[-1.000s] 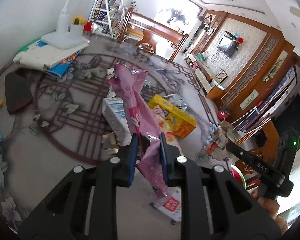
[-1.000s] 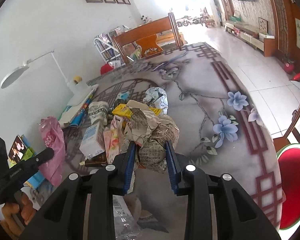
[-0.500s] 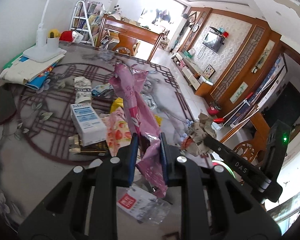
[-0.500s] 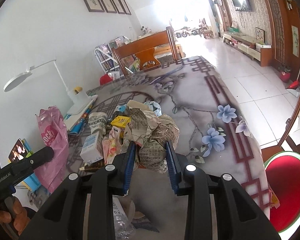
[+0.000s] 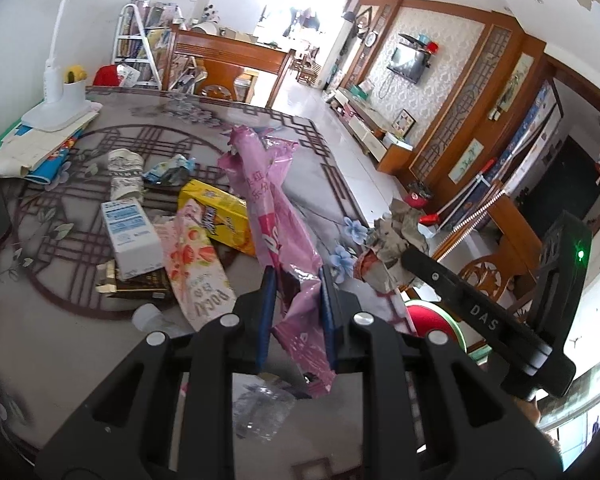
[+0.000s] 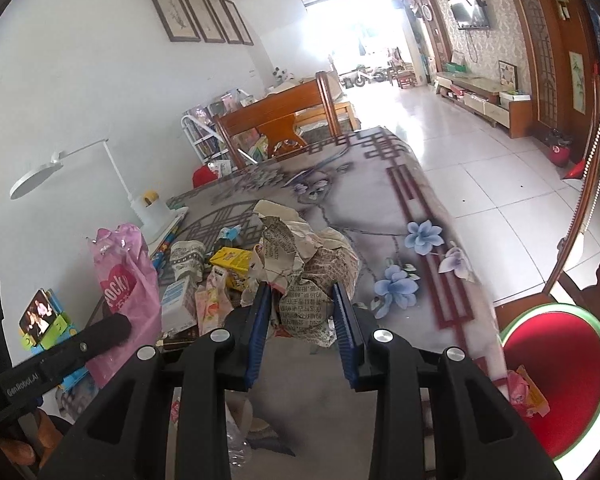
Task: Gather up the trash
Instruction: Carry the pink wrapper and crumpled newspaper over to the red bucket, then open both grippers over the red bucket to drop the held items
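1. The left claw [image 5: 296, 300] is clamped on a pink plastic bag [image 5: 276, 220], which hangs twisted and upright between its blue pads, lifted clear of the worktop [image 5: 60, 344]. From the right wrist view the same pink bag [image 6: 124, 280] shows off to the left, its mouth gathered rather than spread wide.

2. The right claw [image 6: 302, 312] is clamped on a crumpled newspaper wad [image 6: 308, 264], held above the worktop [image 6: 380, 208]. The left wrist view shows this wad [image 5: 392, 248] just beside the pink bag, to its right, but not in it.

3. So the first piece is picked up but, by my judgement, not yet bagged; I cannot tell whether the bag already holds anything.

4. Still lying on the worktop, bunched together:
   - a white and blue carton [image 5: 132, 236]
   - a yellow snack box [image 5: 216, 216]
   - a pink strawberry Pocky packet [image 5: 196, 264]
   - a dark flat wrapper [image 5: 140, 286] under the carton's near end
   - a crumpled patterned paper [image 5: 124, 172]
   - a small blue wrapper [image 5: 168, 170]
   - a crushed clear plastic bottle [image 5: 260, 404] near the claws.

5. The task looks early: one item in hand, most of the litter untouched. The desk lamp [image 5: 56, 100] and the books [image 5: 28, 148] beneath it are likely not trash.
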Action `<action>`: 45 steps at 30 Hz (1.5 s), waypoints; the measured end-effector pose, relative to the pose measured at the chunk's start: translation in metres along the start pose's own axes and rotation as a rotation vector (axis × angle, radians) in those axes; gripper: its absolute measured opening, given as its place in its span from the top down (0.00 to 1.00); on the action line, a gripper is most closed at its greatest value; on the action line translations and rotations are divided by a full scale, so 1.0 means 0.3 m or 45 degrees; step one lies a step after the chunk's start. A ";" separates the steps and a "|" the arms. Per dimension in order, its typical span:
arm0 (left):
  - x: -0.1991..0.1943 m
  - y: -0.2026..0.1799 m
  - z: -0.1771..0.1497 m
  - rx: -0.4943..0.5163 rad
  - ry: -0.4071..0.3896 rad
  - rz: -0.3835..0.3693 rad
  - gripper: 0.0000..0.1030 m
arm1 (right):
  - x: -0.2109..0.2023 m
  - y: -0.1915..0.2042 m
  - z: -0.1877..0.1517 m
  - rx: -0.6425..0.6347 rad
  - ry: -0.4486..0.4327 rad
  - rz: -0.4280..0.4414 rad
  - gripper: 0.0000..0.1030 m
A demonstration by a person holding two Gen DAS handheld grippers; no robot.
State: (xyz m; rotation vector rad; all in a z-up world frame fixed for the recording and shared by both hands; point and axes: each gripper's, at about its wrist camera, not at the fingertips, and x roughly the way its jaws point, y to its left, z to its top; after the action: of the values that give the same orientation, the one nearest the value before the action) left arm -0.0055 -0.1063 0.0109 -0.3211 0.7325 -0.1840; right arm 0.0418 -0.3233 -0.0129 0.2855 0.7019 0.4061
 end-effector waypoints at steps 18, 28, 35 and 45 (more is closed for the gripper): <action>0.105 -0.172 -0.036 0.086 0.086 -0.083 0.81 | -0.109 -0.182 -0.019 0.119 -0.031 -0.093 0.69; 0.187 -0.309 -0.038 0.168 0.139 -0.146 0.81 | -0.187 -0.295 -0.022 0.201 -0.067 -0.226 0.69; 0.267 -0.437 -0.036 0.250 0.185 -0.221 0.81 | -0.270 -0.452 -0.010 0.329 -0.123 -0.388 0.69; 0.467 -0.612 -0.157 0.306 0.425 -0.371 0.81 | -0.331 -0.669 -0.042 0.596 -0.115 -0.514 0.69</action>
State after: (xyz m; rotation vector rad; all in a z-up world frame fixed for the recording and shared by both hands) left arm 0.0550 -0.3269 -0.0451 -0.1668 0.9810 -0.6073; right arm 0.0177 -0.5442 -0.0434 0.5866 0.7406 -0.1612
